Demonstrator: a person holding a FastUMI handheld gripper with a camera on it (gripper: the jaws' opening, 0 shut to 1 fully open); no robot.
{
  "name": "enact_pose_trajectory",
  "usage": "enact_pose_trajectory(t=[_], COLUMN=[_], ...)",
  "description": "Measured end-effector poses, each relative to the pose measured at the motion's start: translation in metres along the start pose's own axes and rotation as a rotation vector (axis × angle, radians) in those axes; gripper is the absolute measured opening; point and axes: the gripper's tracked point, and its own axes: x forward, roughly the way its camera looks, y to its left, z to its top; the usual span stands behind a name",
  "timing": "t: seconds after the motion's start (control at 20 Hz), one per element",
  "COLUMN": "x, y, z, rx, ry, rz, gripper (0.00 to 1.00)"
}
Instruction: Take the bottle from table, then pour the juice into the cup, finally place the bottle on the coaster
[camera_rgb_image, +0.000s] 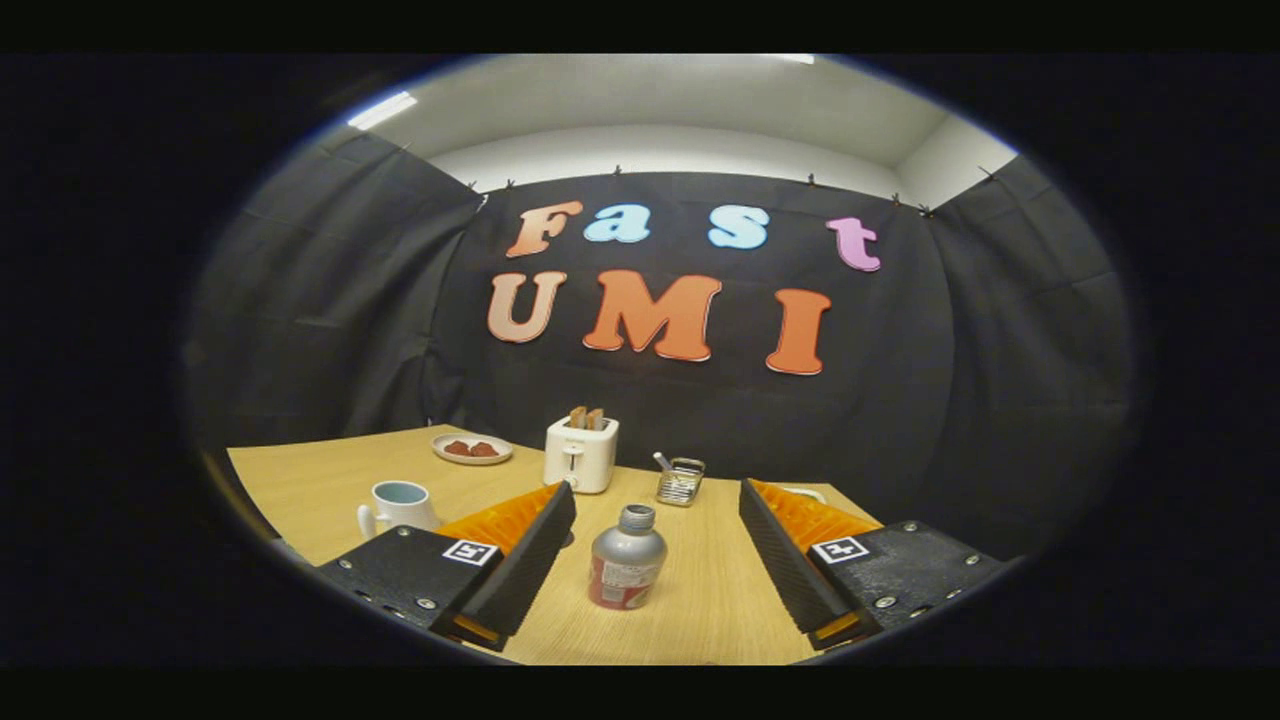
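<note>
Gripper (657, 560) fingers are spread wide, touching nothing, with the bottle (626, 571) standing upright on the wooden table (320, 480) between them, clear of both. Left of the fingers sits a white cup (398, 506). Beyond stand a toaster (580, 453) with bread in its slots, a plate (472, 449) of food and a small metal rack (680, 482).

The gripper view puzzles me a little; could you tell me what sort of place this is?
Probably a staged breakfast table in a cloth-walled booth: a toaster with bread, a mug and a plate of food. The open gripper straddles the bottle.
</note>
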Motion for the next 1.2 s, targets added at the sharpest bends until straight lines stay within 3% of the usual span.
enact_pose_trajectory(t=[0.55,1.2], x=[0.035,0.065], y=[0.024,0.028], z=[-0.089,-0.152], rx=[0.096,0.128], ry=[0.135,0.245], rz=[0.063,0.031], gripper=[0.98,0.96])
